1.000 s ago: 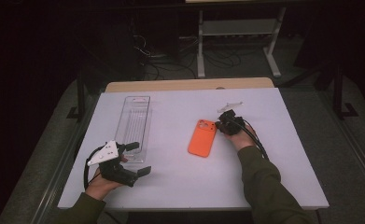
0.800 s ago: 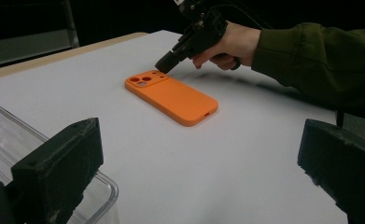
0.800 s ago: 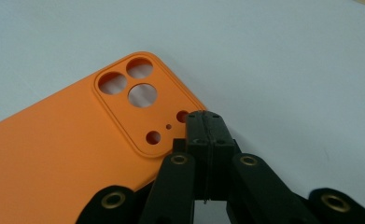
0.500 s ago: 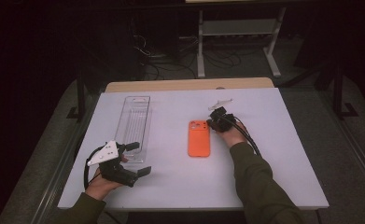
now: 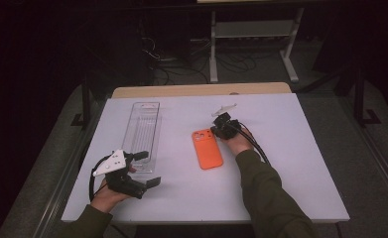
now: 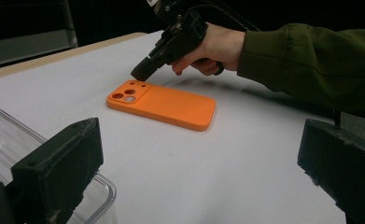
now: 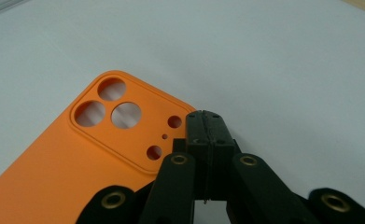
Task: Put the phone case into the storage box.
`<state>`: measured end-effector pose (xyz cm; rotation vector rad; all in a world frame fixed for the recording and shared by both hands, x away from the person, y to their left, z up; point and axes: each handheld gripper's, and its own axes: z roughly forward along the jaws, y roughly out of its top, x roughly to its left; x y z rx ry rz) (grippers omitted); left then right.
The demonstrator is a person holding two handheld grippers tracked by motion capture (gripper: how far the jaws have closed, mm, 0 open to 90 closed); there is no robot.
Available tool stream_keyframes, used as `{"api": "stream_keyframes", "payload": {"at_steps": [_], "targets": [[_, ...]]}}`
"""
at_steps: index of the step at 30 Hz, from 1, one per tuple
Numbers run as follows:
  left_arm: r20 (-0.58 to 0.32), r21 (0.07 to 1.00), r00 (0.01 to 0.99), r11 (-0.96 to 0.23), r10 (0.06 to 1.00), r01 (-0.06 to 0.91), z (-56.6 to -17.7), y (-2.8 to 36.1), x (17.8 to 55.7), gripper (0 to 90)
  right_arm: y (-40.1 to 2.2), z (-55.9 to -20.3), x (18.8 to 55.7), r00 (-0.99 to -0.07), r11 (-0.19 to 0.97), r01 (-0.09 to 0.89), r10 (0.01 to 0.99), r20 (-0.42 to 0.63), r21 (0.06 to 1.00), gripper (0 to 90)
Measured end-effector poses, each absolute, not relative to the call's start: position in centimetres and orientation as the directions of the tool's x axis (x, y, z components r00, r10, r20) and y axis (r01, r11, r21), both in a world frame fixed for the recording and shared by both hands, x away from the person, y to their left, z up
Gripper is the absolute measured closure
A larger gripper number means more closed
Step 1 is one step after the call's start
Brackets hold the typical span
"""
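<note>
An orange phone case [image 5: 207, 148] lies flat in the middle of the white table [image 5: 281, 163], camera cutouts at its far end. My right gripper [image 5: 214, 133] is shut with nothing between its jaws. Its closed tips [image 7: 209, 122] sit at the case's [image 7: 77, 163] far right corner, beside the small holes. From the left gripper view the right gripper [image 6: 141, 74] slants down onto that corner of the case [image 6: 164, 105]. My left gripper [image 5: 148, 168] stays near the table's front left, open and holding nothing, its jaws [image 6: 199, 172] wide apart.
A long clear plastic tray [image 5: 143, 129] lies on the left half of the table, its near end by the left gripper; its corner [image 6: 101, 191] shows under the left jaw. A pale wooden edge [image 5: 201, 90] runs behind the table. Dark floor, cables and a metal stand lie beyond.
My right gripper has moved left along the case's far end. The orange case has shifted a little left and turned from tilted to nearly straight. The left gripper has kept still.
</note>
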<state>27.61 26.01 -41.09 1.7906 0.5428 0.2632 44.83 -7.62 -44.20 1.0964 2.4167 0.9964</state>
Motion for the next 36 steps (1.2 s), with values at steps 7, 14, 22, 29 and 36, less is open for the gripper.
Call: {"api": "stream_keyframes", "payload": {"at_steps": [7, 14, 22, 29, 36], "targets": [[-0.095, 0.953, 0.867, -0.206, 0.489, 0.221, -41.1, 26.0, 27.6, 0.0, -6.4, -44.1, 44.9, -0.681, 0.484, 0.522, 0.732, 0.002, 0.703, 88.6], [-0.098, 0.953, 0.867, -0.206, 0.489, 0.224, -41.1, 26.0, 27.6, 0.0, -5.3, -44.0, 44.8, -0.694, 0.492, 0.518, 0.72, 0.008, 0.7, 88.6], [-0.099, 0.953, 0.868, -0.206, 0.487, 0.224, -41.1, 26.0, 27.6, 0.0, -4.1, -43.8, 44.7, -0.714, 0.505, 0.5, 0.7, 0.005, 0.704, 88.6], [-0.096, 0.953, 0.868, -0.208, 0.487, 0.222, -41.0, 26.0, 27.6, 0.0, -3.9, -43.8, 44.7, -0.713, 0.502, 0.507, 0.701, 0.014, 0.701, 88.6], [-0.097, 0.953, 0.867, -0.206, 0.489, 0.222, -41.0, 26.0, 27.6, 0.0, -4.3, -43.5, 44.5, -0.716, 0.506, 0.499, 0.698, 0.006, 0.704, 88.5]]}}
